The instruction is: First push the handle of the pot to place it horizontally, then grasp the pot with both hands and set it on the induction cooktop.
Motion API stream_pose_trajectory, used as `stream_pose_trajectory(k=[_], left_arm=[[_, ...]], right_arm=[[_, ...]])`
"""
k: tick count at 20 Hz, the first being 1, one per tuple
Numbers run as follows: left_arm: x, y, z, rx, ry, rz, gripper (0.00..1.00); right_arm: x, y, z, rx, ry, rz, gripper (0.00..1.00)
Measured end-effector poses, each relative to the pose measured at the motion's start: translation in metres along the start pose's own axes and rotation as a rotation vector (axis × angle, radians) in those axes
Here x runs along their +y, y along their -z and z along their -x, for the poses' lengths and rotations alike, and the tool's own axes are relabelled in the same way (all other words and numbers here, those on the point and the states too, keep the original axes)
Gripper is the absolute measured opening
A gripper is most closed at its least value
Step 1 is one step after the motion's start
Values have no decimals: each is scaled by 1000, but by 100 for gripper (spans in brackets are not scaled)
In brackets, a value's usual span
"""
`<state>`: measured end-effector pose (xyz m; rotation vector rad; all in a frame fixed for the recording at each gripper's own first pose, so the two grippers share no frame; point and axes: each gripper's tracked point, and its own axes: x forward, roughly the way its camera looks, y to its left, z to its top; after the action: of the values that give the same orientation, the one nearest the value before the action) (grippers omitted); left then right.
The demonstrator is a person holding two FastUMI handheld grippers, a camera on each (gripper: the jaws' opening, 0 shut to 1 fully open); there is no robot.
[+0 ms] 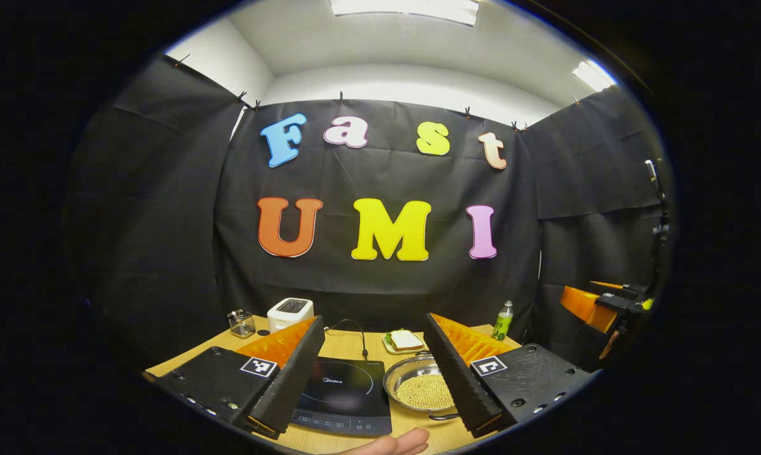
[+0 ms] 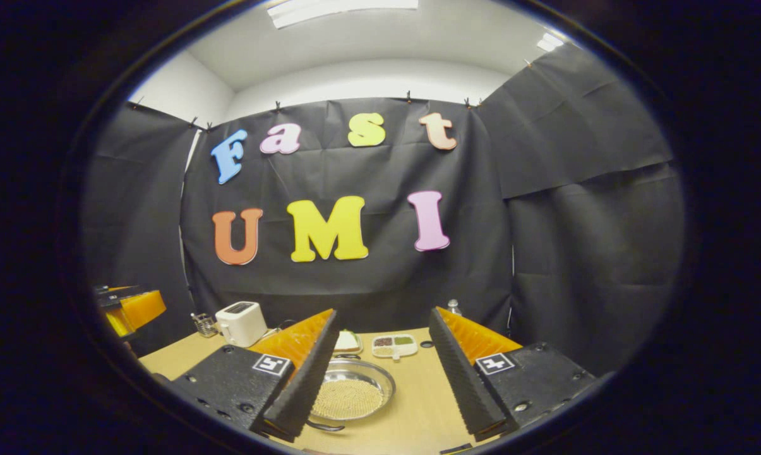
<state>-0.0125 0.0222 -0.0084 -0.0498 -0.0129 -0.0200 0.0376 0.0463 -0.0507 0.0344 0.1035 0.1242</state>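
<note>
Pot [image 1: 418,387], a shallow round steel pan of pale grains, sits on the wooden table [image 2: 418,404] just right of the glossy black induction cooktop [image 1: 345,395], its thin dark handle [image 2: 323,426] pointing toward the camera. Both the left gripper [image 1: 374,379] and right gripper [image 2: 380,379] hover spread wide, holding nothing. Pushing the handle sideways seems next. Beyond stand a white toaster [image 1: 290,313] and a sandwich plate [image 1: 405,341].

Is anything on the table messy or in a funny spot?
Nothing is spilled or broken. The pot of small beads sits on the table beside the cooktop, not on it, and its handle points toward the near edge.
</note>
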Motion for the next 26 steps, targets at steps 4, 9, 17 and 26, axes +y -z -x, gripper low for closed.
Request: stream_pose_trajectory(k=[4, 9, 17, 26], left_arm=[[8, -2, 6, -16, -10, -10, 96], [16, 1, 7, -20, -24, -24, 96], [28, 13, 5, -11, -40, -33, 96], [39, 36, -2, 31, -55, -53, 96]], right_arm=[[13, 21, -13, 54, -33, -19, 65], [38, 54, -30, 147, -110, -4, 27], [77, 117, -50, 288, -184, 44, 4], [135, 247, -52, 670, -313, -20, 4]])
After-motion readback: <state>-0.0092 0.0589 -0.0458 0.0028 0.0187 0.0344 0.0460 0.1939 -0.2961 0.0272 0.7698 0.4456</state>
